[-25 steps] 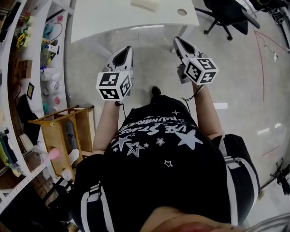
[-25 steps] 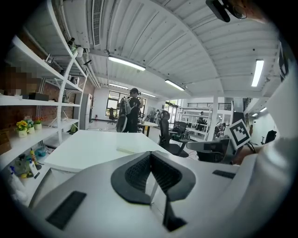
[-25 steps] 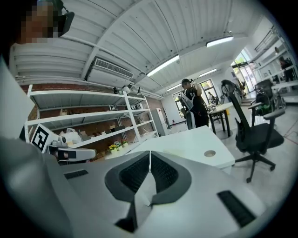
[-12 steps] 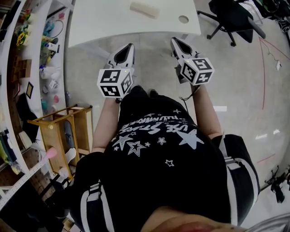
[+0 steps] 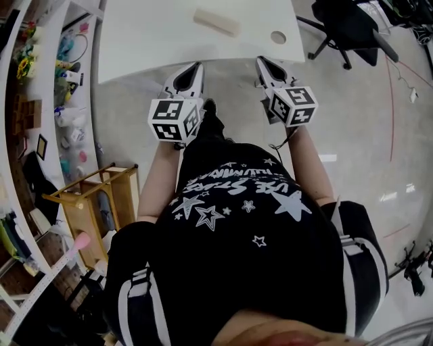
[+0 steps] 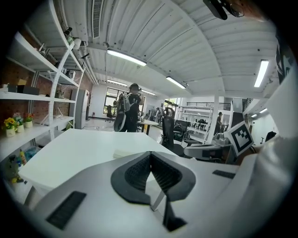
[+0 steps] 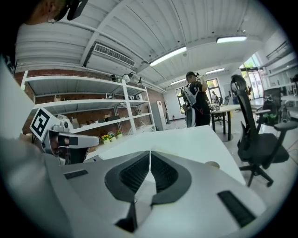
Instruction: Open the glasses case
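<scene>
Left gripper (image 5: 197, 65) and right gripper (image 5: 260, 60) clenched empty; pale beige oblong glasses case (image 5: 216, 21) likely light, stiff, slippery, so pinch long sides.

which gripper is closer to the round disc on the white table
The right gripper: its tip is close to the round disc, while the left gripper is well off to the side of it.

White table (image 5: 149, 34), shelving (image 5: 20, 135), glossy floor (image 5: 365, 115)
</scene>
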The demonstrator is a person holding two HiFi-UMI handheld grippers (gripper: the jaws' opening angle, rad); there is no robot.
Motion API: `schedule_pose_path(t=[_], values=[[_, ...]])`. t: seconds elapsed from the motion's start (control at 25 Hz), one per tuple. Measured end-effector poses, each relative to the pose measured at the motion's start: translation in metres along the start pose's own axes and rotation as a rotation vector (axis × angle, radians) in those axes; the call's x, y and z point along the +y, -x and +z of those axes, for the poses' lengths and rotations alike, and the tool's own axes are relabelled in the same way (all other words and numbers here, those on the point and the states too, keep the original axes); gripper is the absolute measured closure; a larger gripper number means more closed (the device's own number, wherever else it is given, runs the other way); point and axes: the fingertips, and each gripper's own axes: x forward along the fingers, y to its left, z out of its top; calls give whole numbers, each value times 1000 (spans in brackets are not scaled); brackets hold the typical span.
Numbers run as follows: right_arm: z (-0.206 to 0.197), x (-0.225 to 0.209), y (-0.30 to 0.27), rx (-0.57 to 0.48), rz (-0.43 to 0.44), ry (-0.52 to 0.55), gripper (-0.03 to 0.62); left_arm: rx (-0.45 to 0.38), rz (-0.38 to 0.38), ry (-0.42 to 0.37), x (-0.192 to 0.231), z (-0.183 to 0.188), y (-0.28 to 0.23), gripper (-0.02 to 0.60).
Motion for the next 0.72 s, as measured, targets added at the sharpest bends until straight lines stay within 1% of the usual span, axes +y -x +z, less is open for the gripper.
schedule_pose_path(t=[0.12,0.28,0.52,0.6,0.72], values=[[7,-10,-23,0,-21,11,585,14,-12,4,19,5,-22,569],[16,-20,-59,3,-35,10,585,42,-33,-11,44,10,-51,569],[20,-38,-109,43,-70,17,585,100,-72,-24,78,4,-96,569],[20,-42,-121,64,-81,23,585,117,-83,-15,86,2,-110,569],[18,-48,-135,92,-101,26,583,131,-119,-3,93,-1,-129,569]])
